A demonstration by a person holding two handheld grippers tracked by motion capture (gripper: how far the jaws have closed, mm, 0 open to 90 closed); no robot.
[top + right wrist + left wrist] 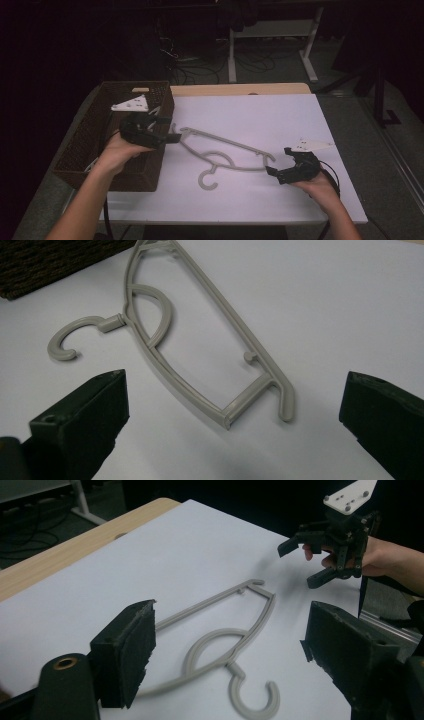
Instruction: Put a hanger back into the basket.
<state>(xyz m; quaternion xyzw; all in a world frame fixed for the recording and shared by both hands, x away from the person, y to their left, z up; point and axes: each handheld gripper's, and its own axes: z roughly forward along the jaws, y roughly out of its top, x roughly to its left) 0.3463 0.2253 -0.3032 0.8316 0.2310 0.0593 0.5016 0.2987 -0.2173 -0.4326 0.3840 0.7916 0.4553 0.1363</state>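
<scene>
Hanger (227, 156) lies flat on the bench (280, 120), long axis running from far left to near right, one end at each open, empty claw: left claw (172, 134), right claw (280, 166).

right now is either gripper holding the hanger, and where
Nothing is held. Both the left gripper and right gripper are open at opposite ends of the hanger, which lies flat.

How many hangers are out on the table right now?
1. A single grey hanger lies flat on the white table, between the open left gripper and the open right gripper. The basket may hide more inside.
</scene>
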